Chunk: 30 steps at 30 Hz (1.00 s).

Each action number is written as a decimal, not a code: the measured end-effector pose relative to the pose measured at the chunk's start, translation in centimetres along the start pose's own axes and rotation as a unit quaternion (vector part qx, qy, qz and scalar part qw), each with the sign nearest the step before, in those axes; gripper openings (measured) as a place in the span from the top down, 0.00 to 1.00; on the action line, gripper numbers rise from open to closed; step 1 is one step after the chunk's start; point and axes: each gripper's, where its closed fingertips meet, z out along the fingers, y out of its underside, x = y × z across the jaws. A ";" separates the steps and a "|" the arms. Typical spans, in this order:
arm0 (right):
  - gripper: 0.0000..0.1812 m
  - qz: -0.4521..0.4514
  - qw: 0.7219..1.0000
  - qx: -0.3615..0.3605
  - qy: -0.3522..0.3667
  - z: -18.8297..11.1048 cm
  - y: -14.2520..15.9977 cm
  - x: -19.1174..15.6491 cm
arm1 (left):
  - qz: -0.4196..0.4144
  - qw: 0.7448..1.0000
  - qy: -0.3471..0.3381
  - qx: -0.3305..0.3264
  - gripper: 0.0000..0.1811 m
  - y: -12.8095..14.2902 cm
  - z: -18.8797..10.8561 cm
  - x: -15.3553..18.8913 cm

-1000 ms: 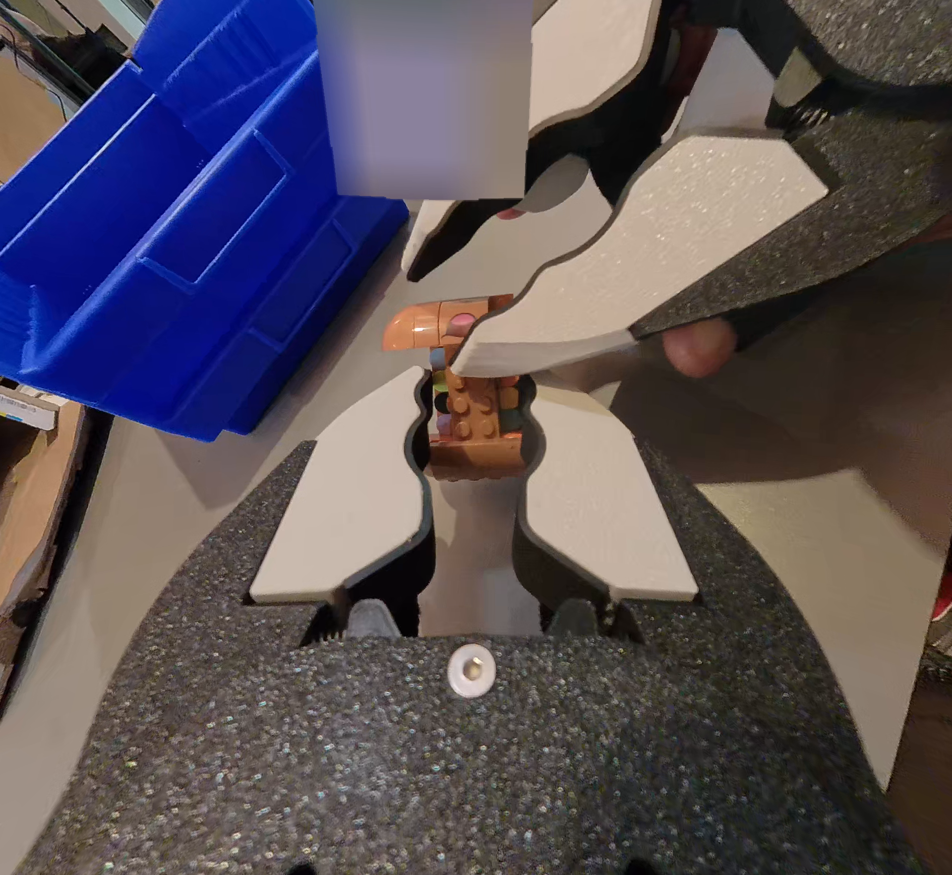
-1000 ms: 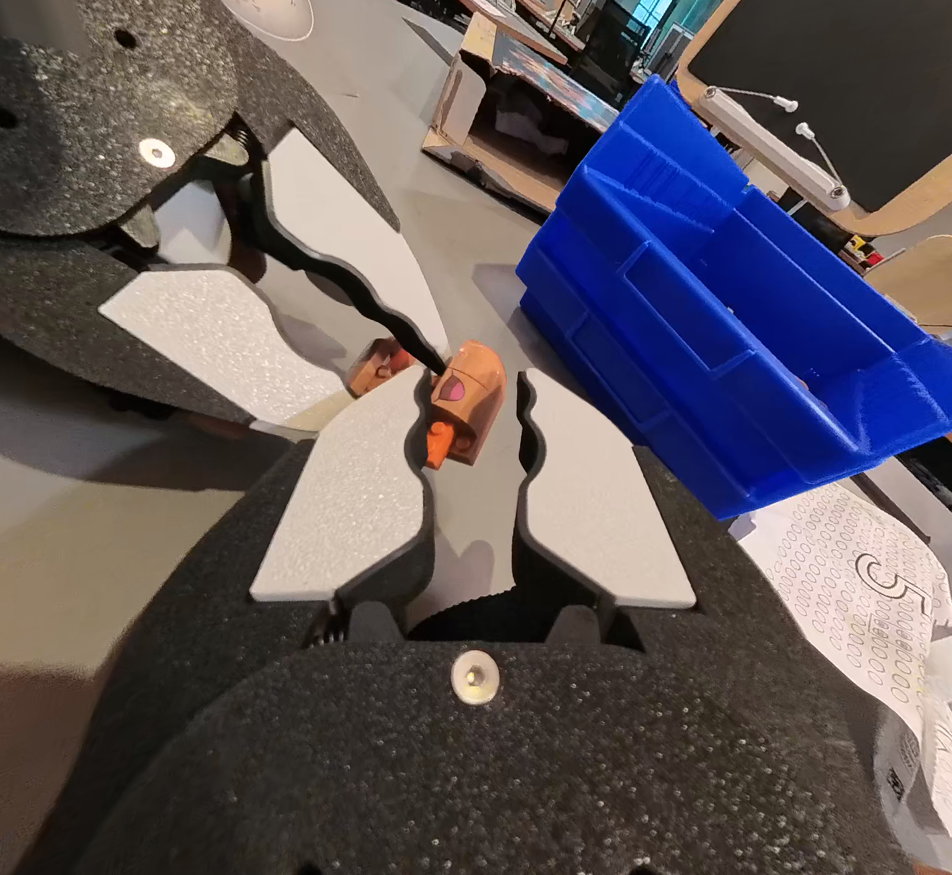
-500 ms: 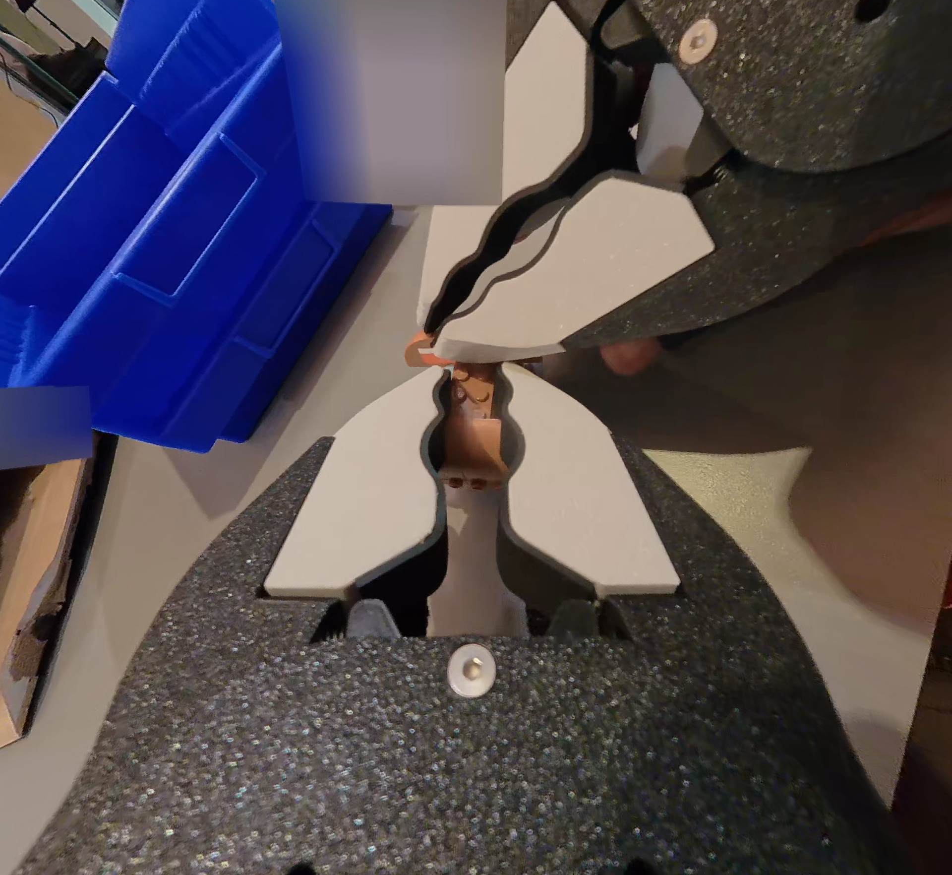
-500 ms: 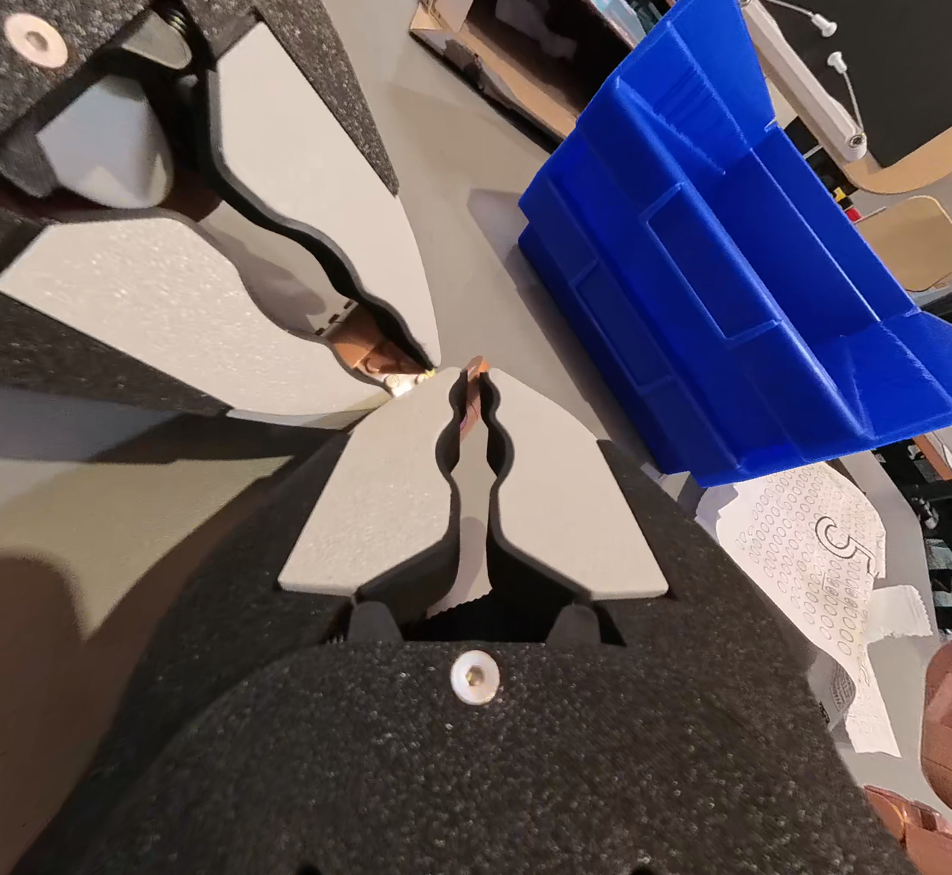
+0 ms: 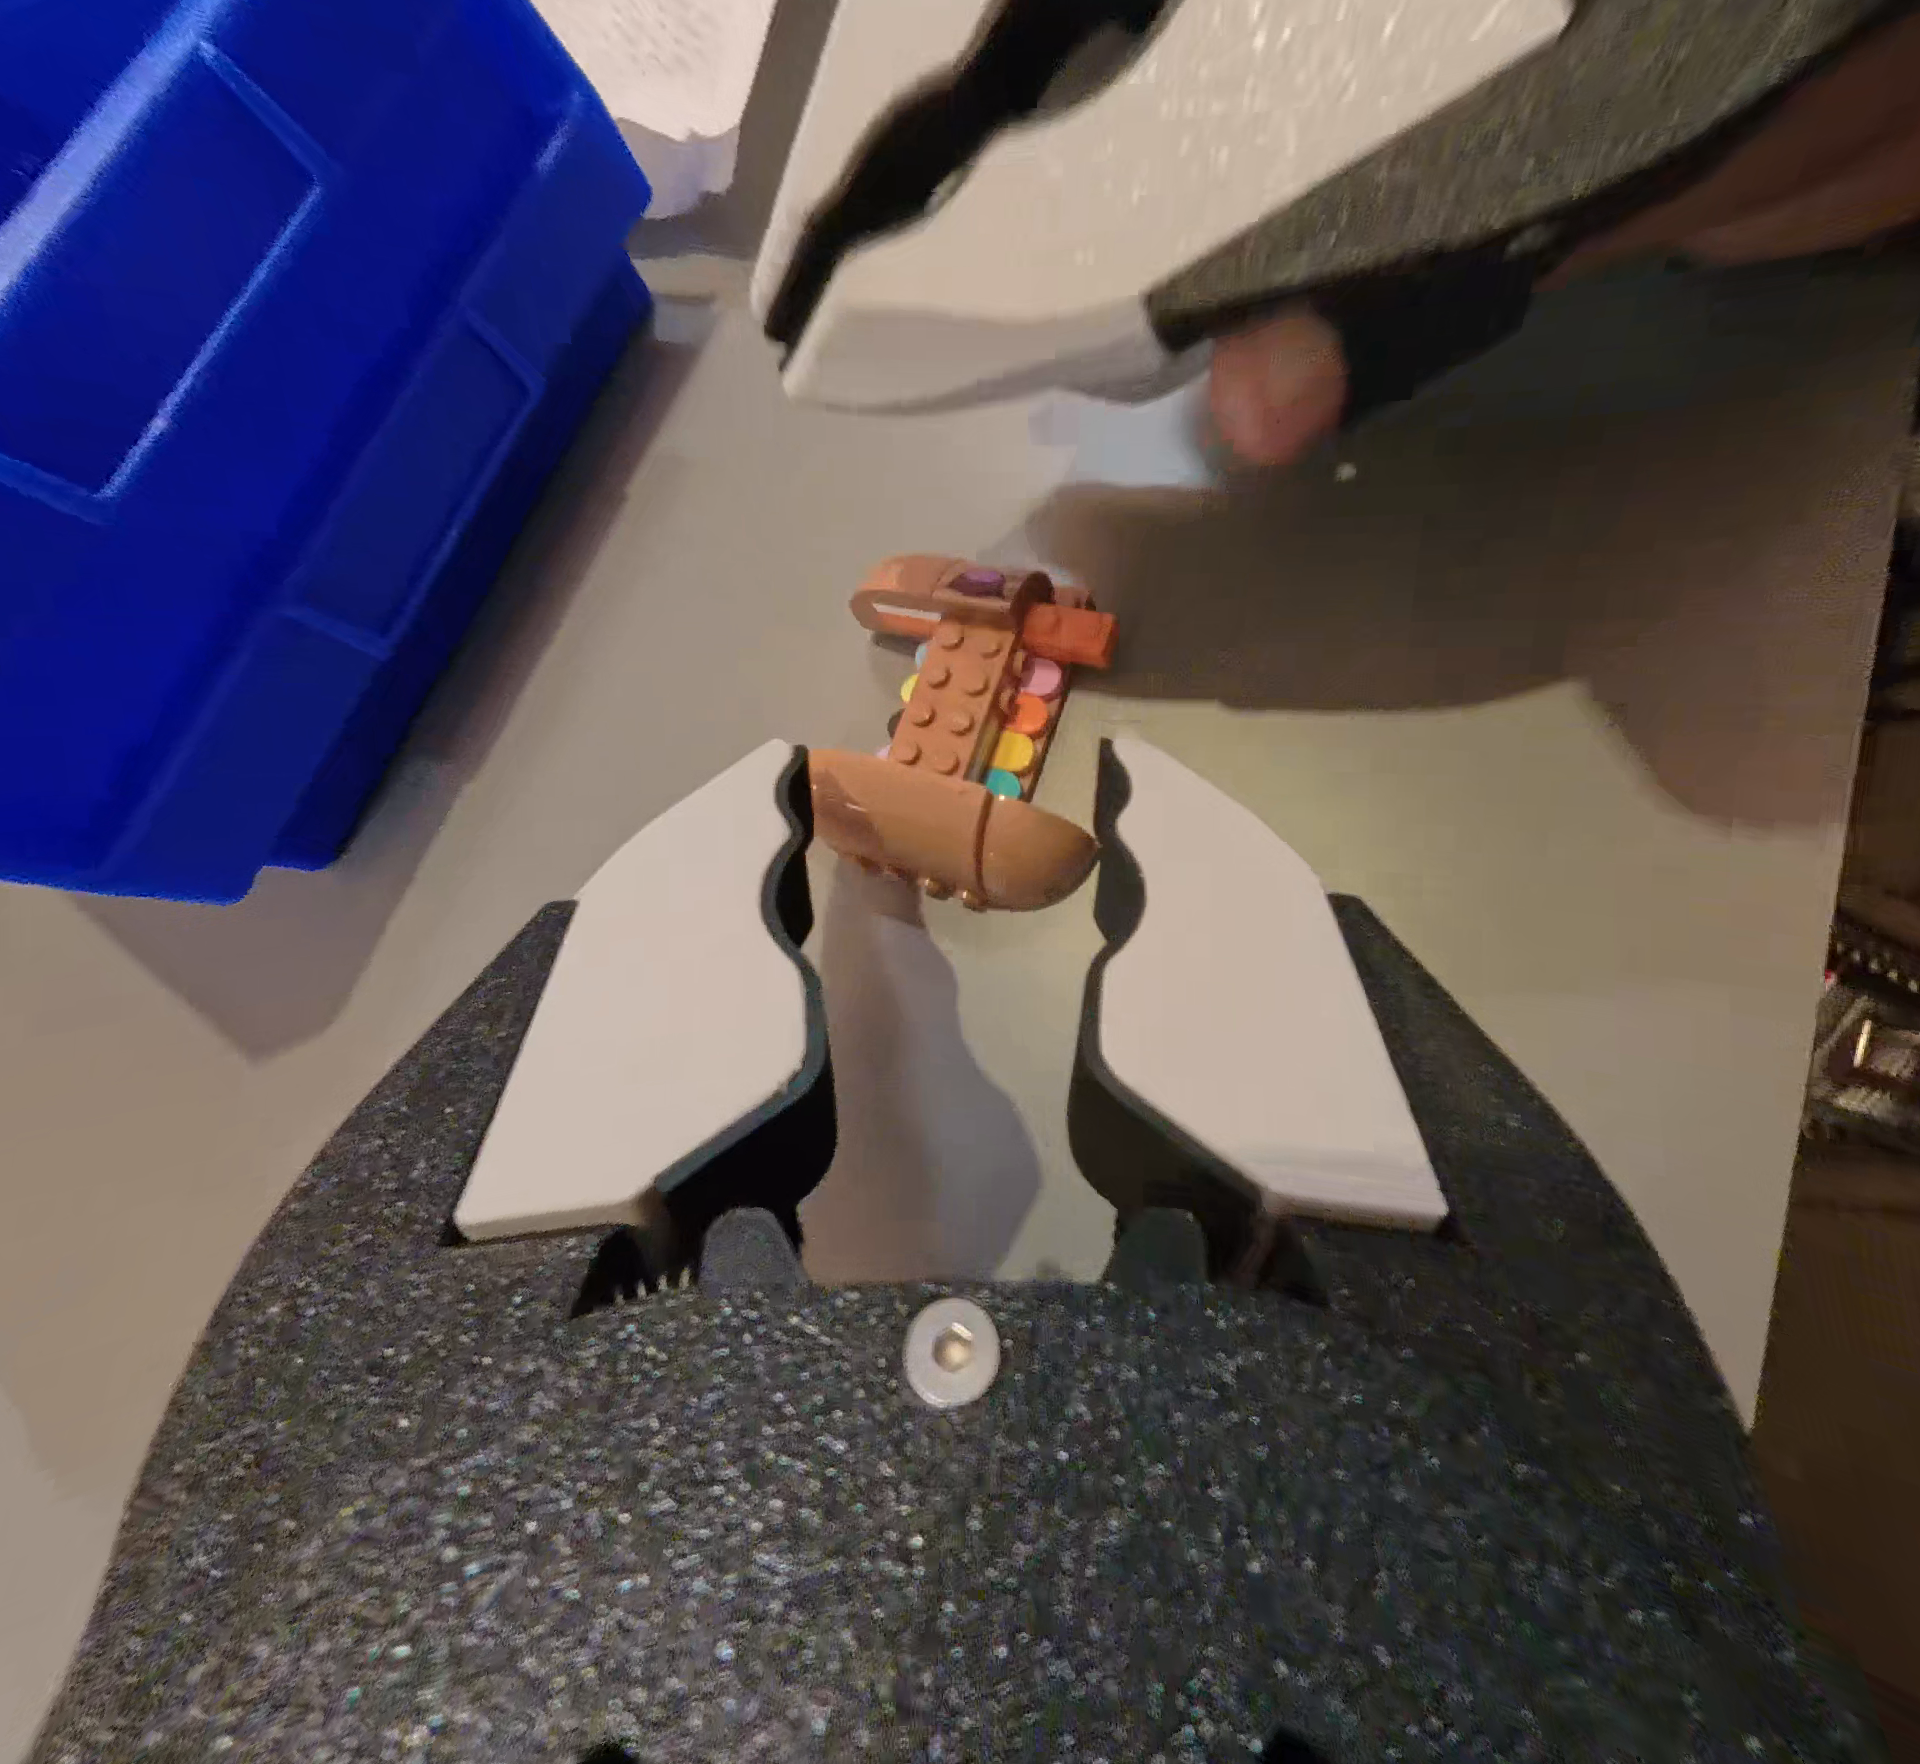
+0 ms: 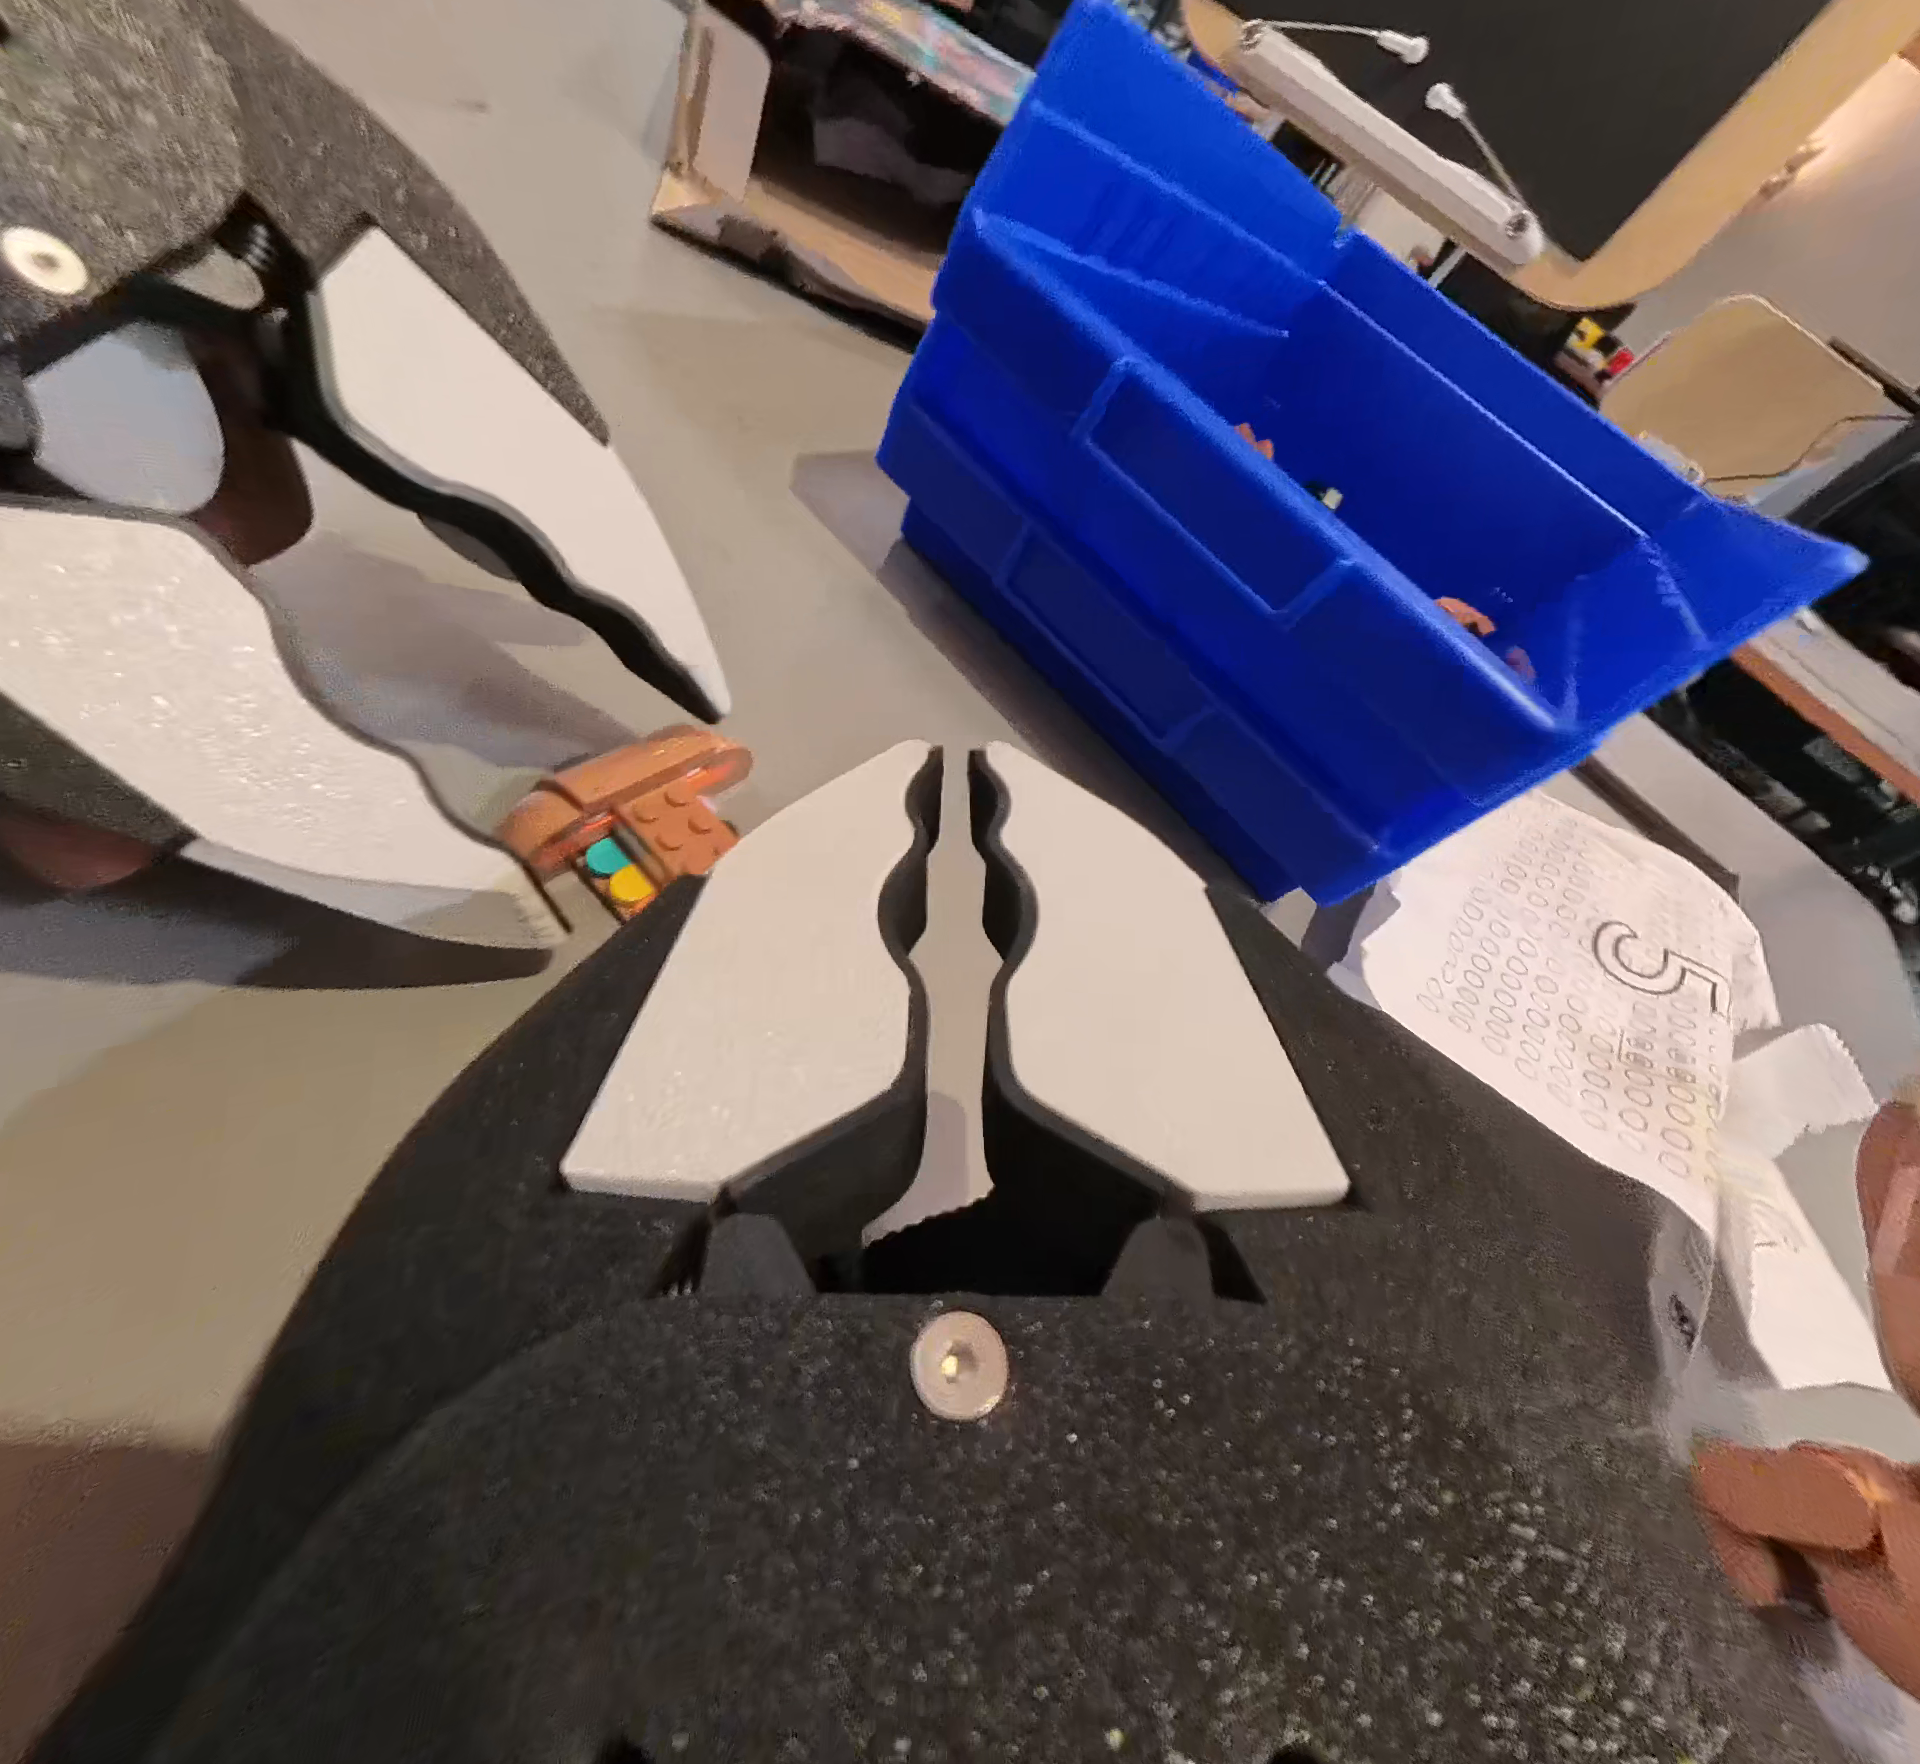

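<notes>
Left wrist view: left gripper (image 5: 945, 779) spread around brick model (image 5: 966, 758), right gripper (image 6: 956, 758) clenched empty, blue bin (image 5: 260, 364) near.

Grey table (image 5: 260, 1039), matte, with four things lying on it.

A blue plastic bin (image 6: 1299, 488) sits on the far part, with small brown pieces inside. Beside it lies a crumpled white printed paper (image 6: 1621, 1008), one edge touching the bin's corner. An open cardboard box (image 6: 821, 156) stands farther back, behind the bin. Near the middle lies a small brown brick-built piece (image 5: 971, 748) with coloured round studs along one side, well apart from the bin.
</notes>
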 end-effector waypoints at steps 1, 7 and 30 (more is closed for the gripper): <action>0.97 0.013 1.000 0.005 0.002 -0.1 -0.1 0.3 | -0.004 1.000 0.016 -0.010 0.69 0.3 0.1 -0.1; 0.97 0.025 1.000 0.007 0.001 -0.2 -0.1 0.6 | -0.015 0.994 0.095 -0.045 0.61 0.9 0.9 0.2; 0.87 0.128 0.989 -0.012 -0.075 -1.1 0.4 -0.6 | 0.292 0.927 -0.232 -0.041 0.72 -1.1 -0.9 -1.4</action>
